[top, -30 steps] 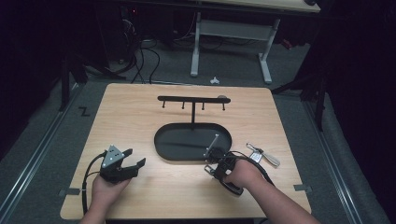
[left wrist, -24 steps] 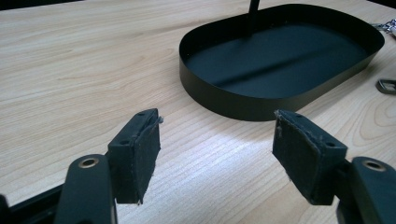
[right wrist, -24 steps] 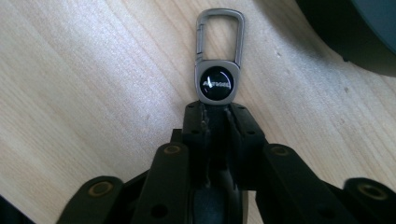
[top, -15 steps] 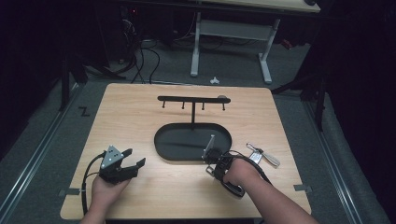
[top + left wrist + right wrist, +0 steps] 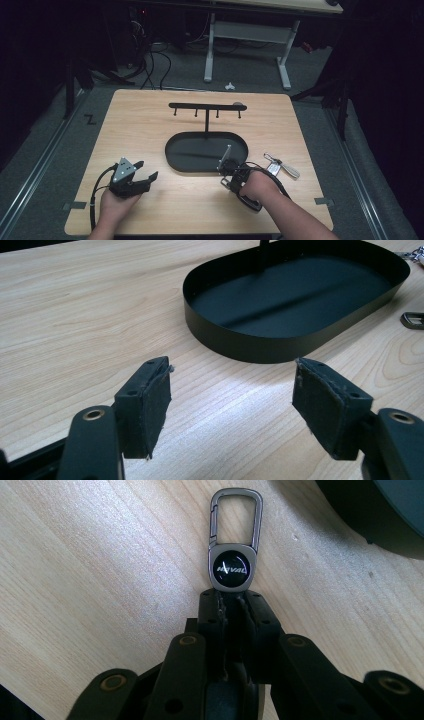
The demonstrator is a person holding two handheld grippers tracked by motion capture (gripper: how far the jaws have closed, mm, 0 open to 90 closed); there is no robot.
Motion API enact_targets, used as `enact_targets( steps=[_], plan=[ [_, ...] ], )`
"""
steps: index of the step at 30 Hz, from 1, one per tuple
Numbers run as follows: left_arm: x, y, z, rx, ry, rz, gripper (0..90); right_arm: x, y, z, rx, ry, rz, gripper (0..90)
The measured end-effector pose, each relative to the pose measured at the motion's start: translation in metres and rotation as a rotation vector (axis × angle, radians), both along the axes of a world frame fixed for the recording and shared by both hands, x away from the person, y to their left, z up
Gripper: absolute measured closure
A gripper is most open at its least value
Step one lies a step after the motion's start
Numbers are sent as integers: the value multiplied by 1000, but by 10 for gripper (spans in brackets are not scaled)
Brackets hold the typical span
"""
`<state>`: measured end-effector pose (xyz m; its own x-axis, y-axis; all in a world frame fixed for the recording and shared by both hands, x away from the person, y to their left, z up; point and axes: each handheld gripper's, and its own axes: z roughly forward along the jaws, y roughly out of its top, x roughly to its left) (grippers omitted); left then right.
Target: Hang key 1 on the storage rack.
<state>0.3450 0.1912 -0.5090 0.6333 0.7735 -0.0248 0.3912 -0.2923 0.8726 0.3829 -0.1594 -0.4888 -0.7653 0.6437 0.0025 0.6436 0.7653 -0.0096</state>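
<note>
A grey metal key fob (image 5: 234,567) with a carabiner loop and a round black badge lies on the wooden table. My right gripper (image 5: 232,597) is shut on its lower end, the jaws having just been closing with the fob between them. From above, the right gripper (image 5: 231,169) sits at the front right rim of the black oval tray (image 5: 172,159), with the key fob (image 5: 227,153) pointing toward the tray. My left gripper (image 5: 142,174) hovers low at the table's front left, open with nothing in it; its pads (image 5: 145,400) face the tray (image 5: 280,347).
A black hook rack (image 5: 206,106) rises on a post from the tray's far side. A second silver key ring with a chain (image 5: 281,167) lies on the table right of my right hand. The table's front edge is close below both hands.
The right gripper's jaws closed on the key fob, and the fob's loop swung slightly to the left. Both hands stayed where they were.
</note>
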Motion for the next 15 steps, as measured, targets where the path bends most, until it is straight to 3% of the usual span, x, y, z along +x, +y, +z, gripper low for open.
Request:
enact_targets(
  steps=[7,15],
  plan=[
    [0,1,0,-1,-1,-4,323,-5,-2,6,17,6,2,806],
    [1,1,0,0,-2,5,324,-11,-18,35,68,-24,-47,806]
  ],
)
